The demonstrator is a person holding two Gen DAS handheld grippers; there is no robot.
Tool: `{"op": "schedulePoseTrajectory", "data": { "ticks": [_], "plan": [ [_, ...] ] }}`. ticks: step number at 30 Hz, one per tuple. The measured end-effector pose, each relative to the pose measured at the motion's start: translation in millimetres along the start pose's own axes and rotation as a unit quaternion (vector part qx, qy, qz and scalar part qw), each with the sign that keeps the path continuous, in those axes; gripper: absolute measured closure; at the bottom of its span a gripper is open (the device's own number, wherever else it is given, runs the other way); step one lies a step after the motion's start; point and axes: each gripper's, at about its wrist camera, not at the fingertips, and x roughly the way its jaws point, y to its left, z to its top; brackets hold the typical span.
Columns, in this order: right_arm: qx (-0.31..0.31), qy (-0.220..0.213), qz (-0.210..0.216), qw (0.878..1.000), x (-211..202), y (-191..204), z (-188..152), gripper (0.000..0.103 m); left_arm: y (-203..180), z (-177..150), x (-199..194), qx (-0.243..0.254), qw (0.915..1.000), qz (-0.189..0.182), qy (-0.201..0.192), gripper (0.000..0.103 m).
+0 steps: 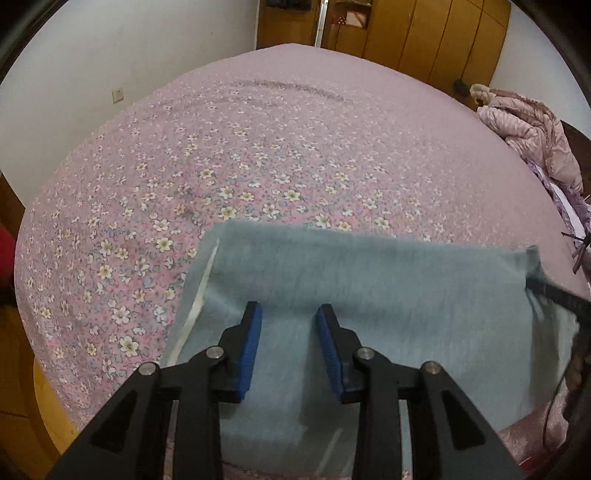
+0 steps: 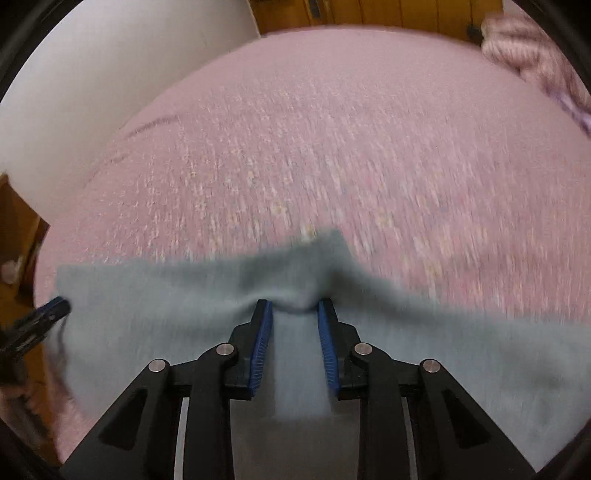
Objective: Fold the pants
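Note:
Grey-blue pants [image 1: 369, 280] lie spread on the near part of a pink flowered bed [image 1: 258, 147], with a white stripe along their left edge. My left gripper [image 1: 290, 314] hovers open over the cloth, nothing between its blue pads. One fingertip [image 1: 554, 293] of the right gripper touches the pants' right edge, where the cloth looks pulled. The right wrist view is blurred by motion. There the pants [image 2: 166, 302] pucker into a small ridge between the tips of my right gripper [image 2: 294, 308], whose jaws stand apart. A left gripper fingertip [image 2: 55, 308] shows at the far left.
A pink padded jacket [image 1: 528, 133] lies heaped at the bed's right side and appears again [image 2: 528, 48] in the right wrist view. Wooden wardrobes [image 1: 424, 33] stand beyond the bed, with a white wall [image 1: 110, 55] to the left. The wooden bed frame [image 1: 48, 387] runs along the near left edge.

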Motion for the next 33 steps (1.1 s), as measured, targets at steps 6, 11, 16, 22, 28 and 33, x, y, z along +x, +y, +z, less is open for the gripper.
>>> {"op": "schedulePoseTrajectory", "data": {
  "ticks": [6, 11, 16, 22, 28, 33],
  "plan": [
    [0.022, -0.010, 0.021, 0.999, -6, -6, 3, 0.075, 4, -3, 3, -0.005, 0.9999, -0.009, -0.011, 0.069],
    [0.083, -0.032, 0.008, 0.996, -56, -44, -25, 0.075, 6, -5, -3, -0.007, 0.9996, -0.024, -0.015, 0.069],
    [0.161, -0.043, 0.003, 0.986, -112, -94, -83, 0.073, 11, -3, -8, -0.039, 0.9988, -0.030, 0.000, 0.068],
    [0.251, -0.079, -0.096, 0.960, -171, -165, -150, 0.058, 12, -16, -14, -0.039, 0.9989, -0.021, 0.019, 0.059],
    [0.345, -0.085, -0.067, 0.933, -163, -229, -177, 0.055, 8, -21, -17, -0.032, 0.9990, -0.015, 0.028, 0.052],
    [0.361, -0.062, 0.008, 0.931, -131, -258, -176, 0.054, 4, -24, -17, -0.031, 0.9990, -0.010, 0.031, 0.052]
  ]
}}
